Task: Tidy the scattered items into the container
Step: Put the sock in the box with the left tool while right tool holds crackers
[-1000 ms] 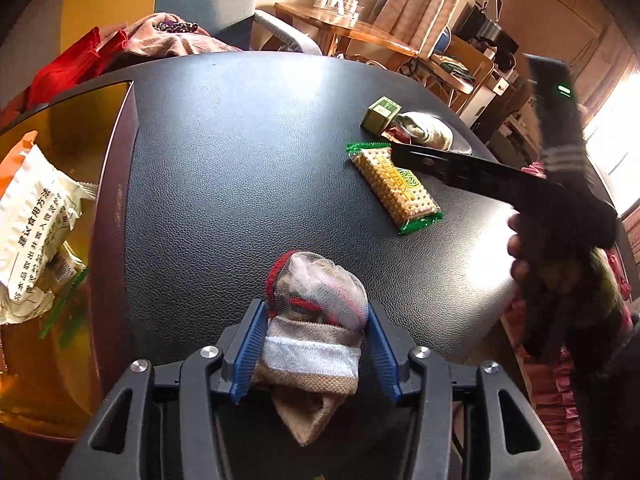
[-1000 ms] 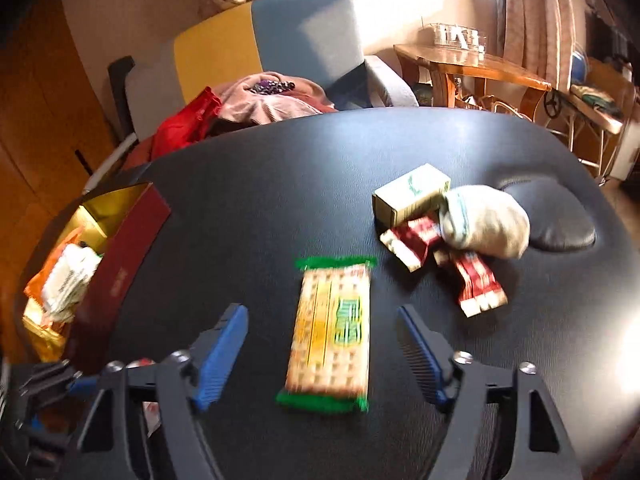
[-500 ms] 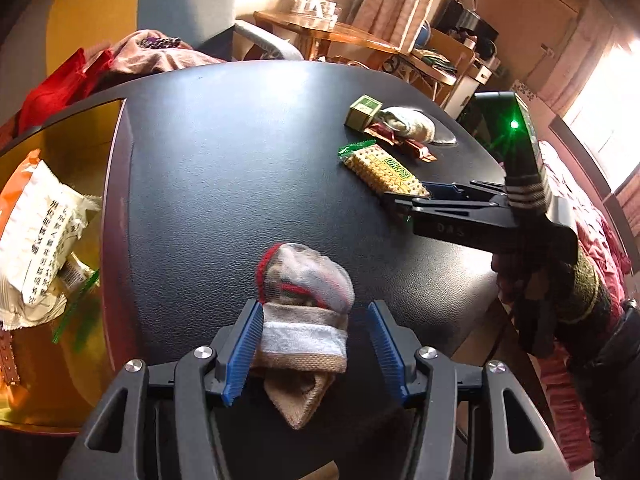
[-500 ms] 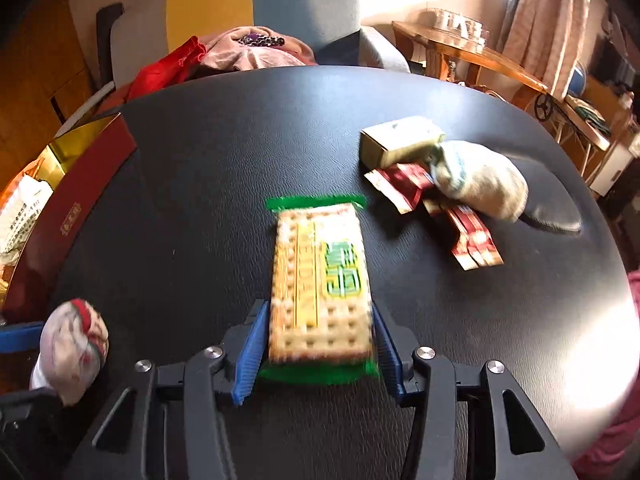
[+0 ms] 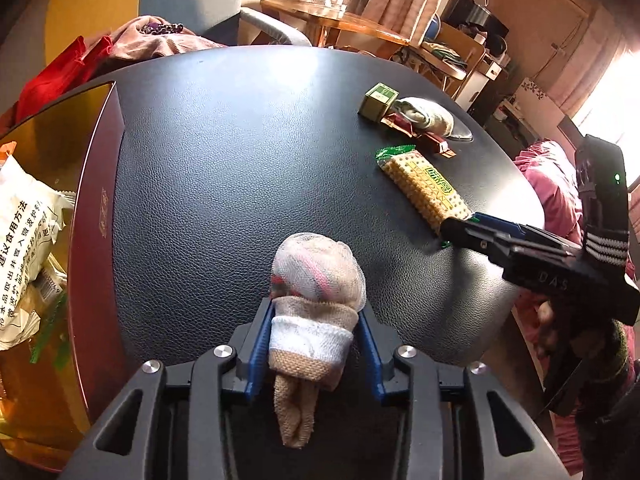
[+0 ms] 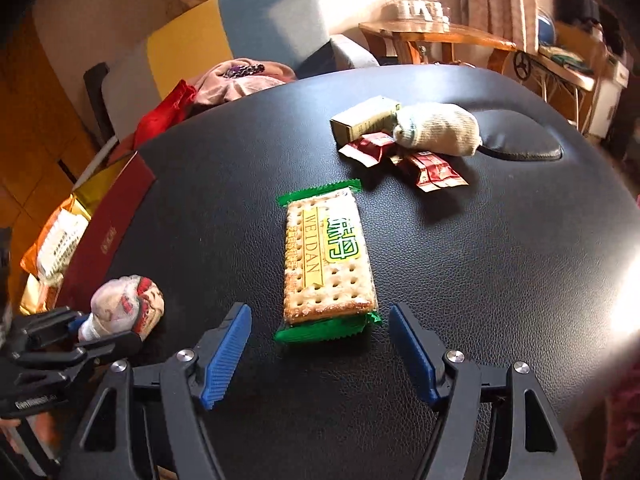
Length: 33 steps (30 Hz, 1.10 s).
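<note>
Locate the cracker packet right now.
The cracker packet lies flat on the black table, just ahead of the opening right gripper, nearer than the red sachets.

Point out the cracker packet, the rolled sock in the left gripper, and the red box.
cracker packet [image 6: 326,256]: right wrist view, middle of the clear wrapper.
rolled sock [image 5: 316,280]: left wrist view, its rounded netted top.
red box [image 5: 98,216]: left wrist view, its dark red side wall.

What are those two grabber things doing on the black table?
A person is tidying snacks and socks into the red box. The left gripper is closing on a rolled-up sock. The right gripper is opening, and the cracker pack lies just ahead of its fingers, untouched. A small box, another sock and red packets wait farther back.
</note>
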Available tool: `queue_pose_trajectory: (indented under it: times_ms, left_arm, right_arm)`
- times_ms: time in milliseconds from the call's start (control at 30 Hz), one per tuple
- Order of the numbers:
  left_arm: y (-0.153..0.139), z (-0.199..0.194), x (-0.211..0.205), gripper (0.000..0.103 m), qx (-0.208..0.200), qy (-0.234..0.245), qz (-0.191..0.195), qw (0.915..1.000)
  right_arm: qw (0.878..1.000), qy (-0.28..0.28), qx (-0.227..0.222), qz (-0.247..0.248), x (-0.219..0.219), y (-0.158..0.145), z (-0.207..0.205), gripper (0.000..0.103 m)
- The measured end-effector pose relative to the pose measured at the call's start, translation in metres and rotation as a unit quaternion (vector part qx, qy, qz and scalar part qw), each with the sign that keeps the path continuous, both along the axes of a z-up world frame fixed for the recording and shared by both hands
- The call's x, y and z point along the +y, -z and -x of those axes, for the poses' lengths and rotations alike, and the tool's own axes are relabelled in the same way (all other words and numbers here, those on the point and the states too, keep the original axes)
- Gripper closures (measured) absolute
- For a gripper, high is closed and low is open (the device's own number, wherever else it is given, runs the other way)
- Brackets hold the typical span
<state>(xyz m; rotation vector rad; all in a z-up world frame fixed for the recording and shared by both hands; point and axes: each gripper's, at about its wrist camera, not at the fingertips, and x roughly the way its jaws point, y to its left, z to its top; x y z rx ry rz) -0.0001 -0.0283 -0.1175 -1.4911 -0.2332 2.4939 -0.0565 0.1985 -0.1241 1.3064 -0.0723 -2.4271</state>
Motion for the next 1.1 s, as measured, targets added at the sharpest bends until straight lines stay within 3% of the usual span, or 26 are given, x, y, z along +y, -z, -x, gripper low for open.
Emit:
queue_pose_trajectory:
  times_ms: [200, 400, 433, 600, 833, 1100]
  left_arm:
    - [-0.005, 0.002, 0.0, 0.055, 0.012, -0.007, 0.011, 0.9998]
    - [-0.004, 0.007, 0.004, 0.054, 0.015, 0.001, 0.016, 0.9998]
    - [-0.003, 0.007, 0.004, 0.054, 0.014, 0.0, 0.018, 0.9997]
    - [0.001, 0.006, 0.003, 0.059, 0.014, -0.002, 0.025, 0.9996]
    - [0.002, 0.002, 0.006, 0.069, 0.022, 0.001, 0.038, 0.9991]
    - [-0.004, -0.006, -0.006, 0.073, 0.02, -0.003, -0.027, 0.9994]
  right_arm:
    - [1.0, 0.009, 0.023, -0.005, -0.011, -0.013, 0.011, 0.031]
    - [0.998, -0.008, 0.014, -0.067, -0.036, -0.005, 0.038, 0.031]
    - [0.997, -0.012, 0.011, -0.077, -0.039, -0.003, 0.04, 0.031]
    - [0.993, -0.026, 0.007, -0.118, -0.051, 0.005, 0.041, 0.052]
    - [0.993, -0.02, 0.007, -0.113, -0.052, 0.003, 0.023, 0.054]
    - [0.996, 0.0, 0.013, -0.089, -0.048, 0.008, -0.002, 0.054]
